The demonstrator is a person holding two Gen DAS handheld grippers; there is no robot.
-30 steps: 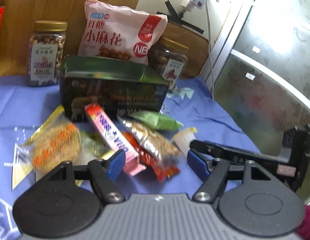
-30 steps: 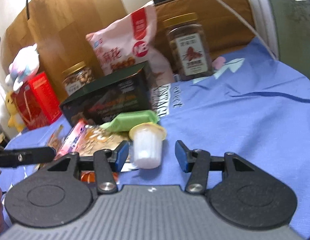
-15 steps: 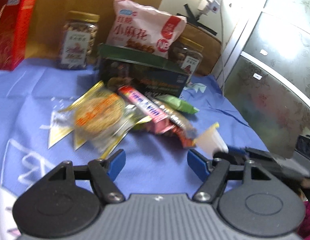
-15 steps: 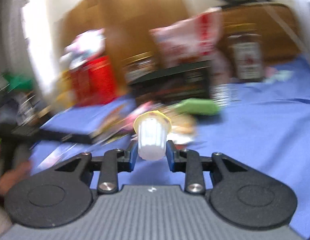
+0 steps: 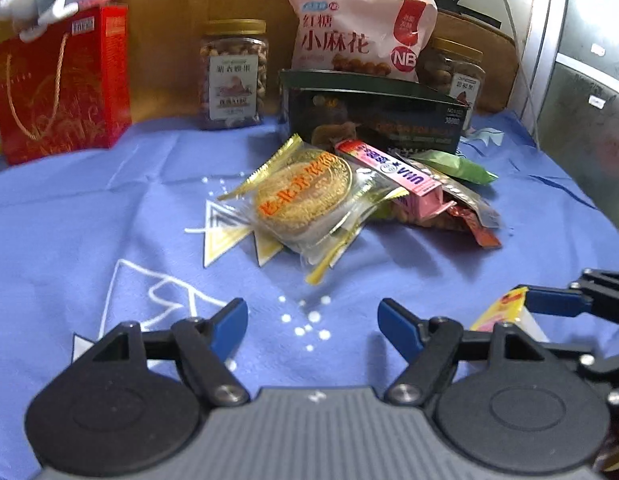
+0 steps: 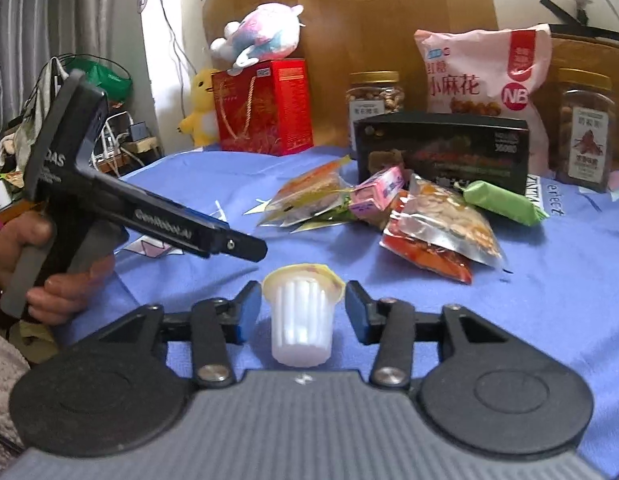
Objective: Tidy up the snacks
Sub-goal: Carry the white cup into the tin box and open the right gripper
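A blue cloth covers the worktop (image 5: 89, 208), and the snacks to be sorted lie in a loose heap near its middle: a round biscuit in a clear gold-edged wrapper (image 5: 305, 196), a pink stick pack (image 5: 393, 172), a green packet (image 5: 457, 166) and a red pouch (image 5: 469, 220) overlapping one another, so each would probably have to be teased out singly. Larger goods stand upright along the back against a wooden board, likely as a tidy row: a red gift box (image 5: 65, 84), two nut jars (image 5: 233, 76), a pink bag (image 5: 361, 36) leaning behind a dark box (image 5: 369, 114). The right gripper (image 6: 299, 312) sits low at the near edge of the worktop, well apart from the heap, its fingers (image 6: 247, 310) slightly spread on either side of a small white jelly cup (image 6: 303, 316) with a yellow lid; a narrow gap shows on each side, so the cup appears to stand on the cloth, not pinched. The left gripper (image 5: 311, 322) hovers just beside it, fingers spread wide and empty, facing the heap.
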